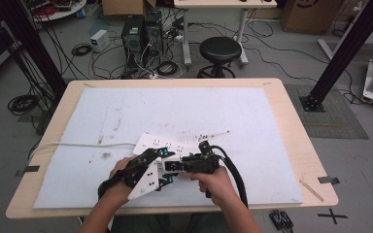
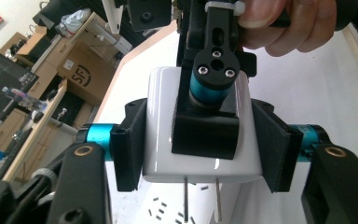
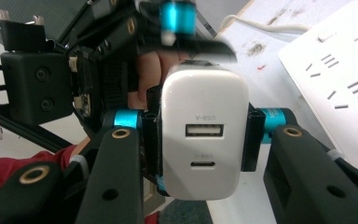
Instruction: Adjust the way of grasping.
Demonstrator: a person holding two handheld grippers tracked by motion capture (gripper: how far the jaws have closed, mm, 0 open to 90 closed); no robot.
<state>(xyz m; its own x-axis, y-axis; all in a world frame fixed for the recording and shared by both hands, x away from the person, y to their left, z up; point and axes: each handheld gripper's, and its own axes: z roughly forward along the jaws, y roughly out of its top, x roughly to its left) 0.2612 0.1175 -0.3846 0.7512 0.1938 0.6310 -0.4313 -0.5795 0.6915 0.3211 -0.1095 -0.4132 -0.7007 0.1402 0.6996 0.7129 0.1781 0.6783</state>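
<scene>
From above, both tools met over the table (image 1: 281,126), the left tool (image 1: 164,167) and right tool (image 1: 175,166) sharing a charger just above the power strip (image 1: 150,143); plugging in looked undone. The left gripper view had the white charger (image 2: 161,140) clamped, prongs bare. In the right gripper view its jaws gripped the glossy block, USB ports facing.
</scene>
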